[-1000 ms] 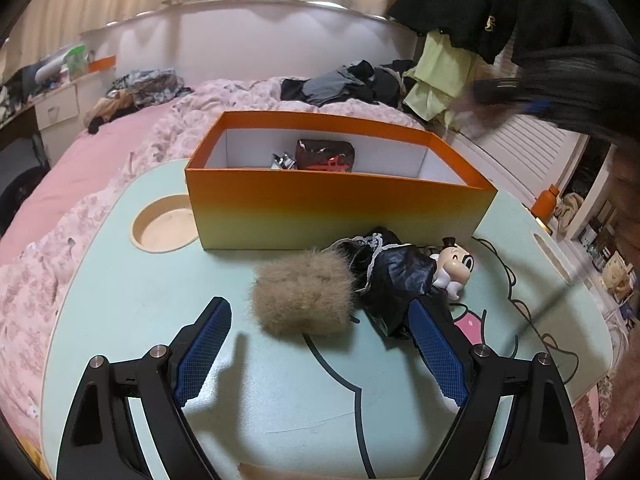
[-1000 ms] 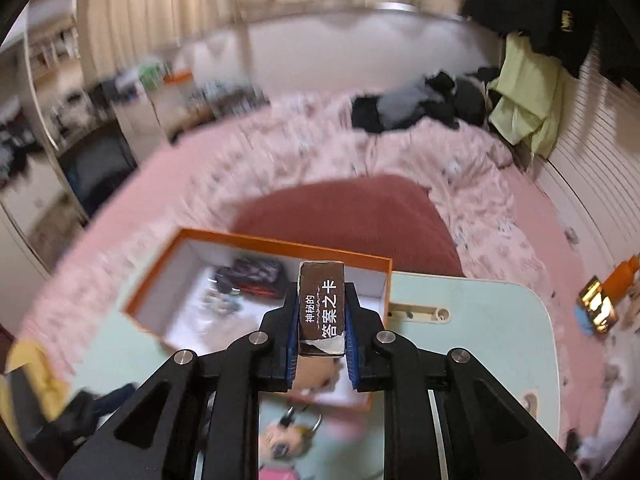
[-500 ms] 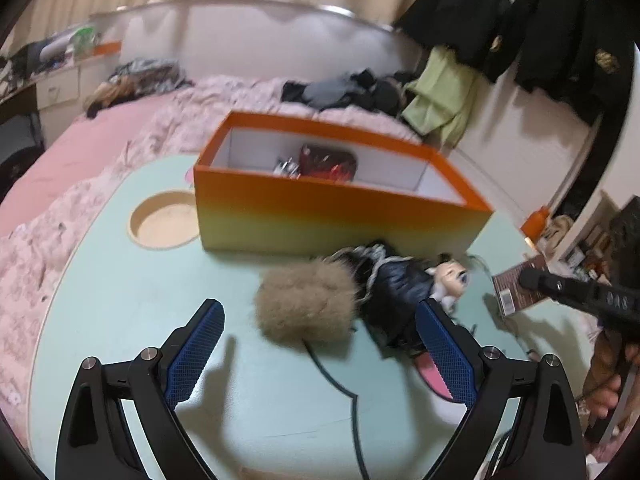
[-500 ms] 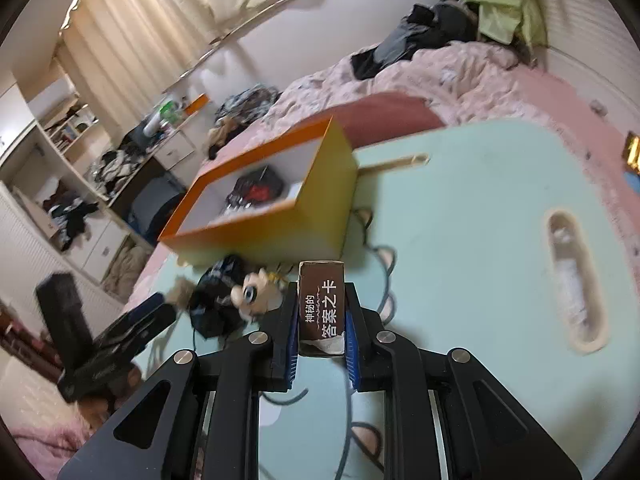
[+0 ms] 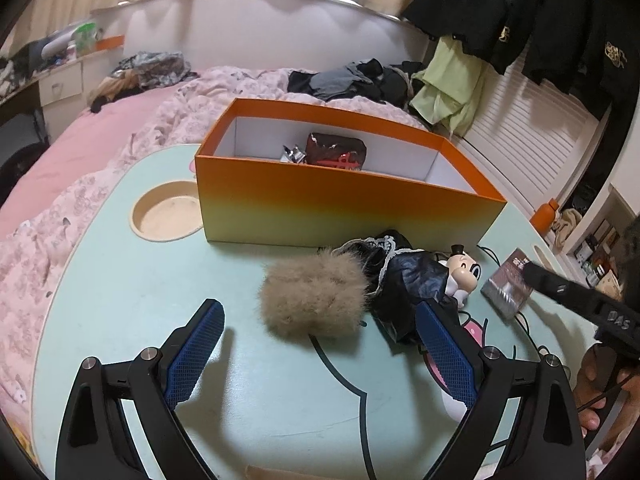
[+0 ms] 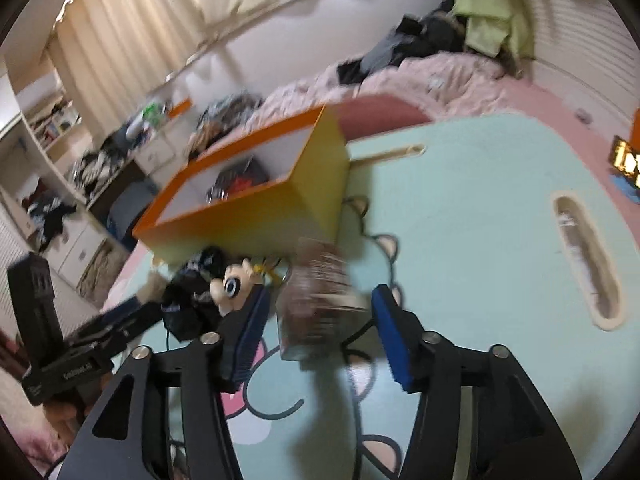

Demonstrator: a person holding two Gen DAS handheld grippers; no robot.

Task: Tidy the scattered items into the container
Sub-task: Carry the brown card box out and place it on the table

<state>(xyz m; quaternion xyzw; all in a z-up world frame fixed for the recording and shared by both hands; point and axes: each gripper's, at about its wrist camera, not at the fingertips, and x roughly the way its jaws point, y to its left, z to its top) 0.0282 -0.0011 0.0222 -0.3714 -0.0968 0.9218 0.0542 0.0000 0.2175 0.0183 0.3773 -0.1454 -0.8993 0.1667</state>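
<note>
An orange box [image 5: 340, 196] stands on the mint-green table [image 5: 140, 280], with a dark red packet [image 5: 336, 151] and a small silver item inside. In front of it lie a tan fluffy ball [image 5: 312, 298], a black lacy cloth [image 5: 404, 280] and a small cartoon figure [image 5: 462, 276]. My left gripper [image 5: 320, 352] is open and empty, just short of the fluffy ball. My right gripper [image 6: 316, 332] is open; the brown card box [image 6: 316, 304] sits blurred between its fingers, free of both pads. The card box also shows in the left wrist view [image 5: 508, 288].
A round cup recess [image 5: 166, 216] lies left of the orange box. A long slot [image 6: 586, 260] is cut into the table's right side. A pink bed with clothes lies behind the table. Dark jackets hang at the right.
My right gripper has come down from above the orange box to the table's right side and opened, letting go of the card box. My left gripper has stayed open near the fluffy ball.
</note>
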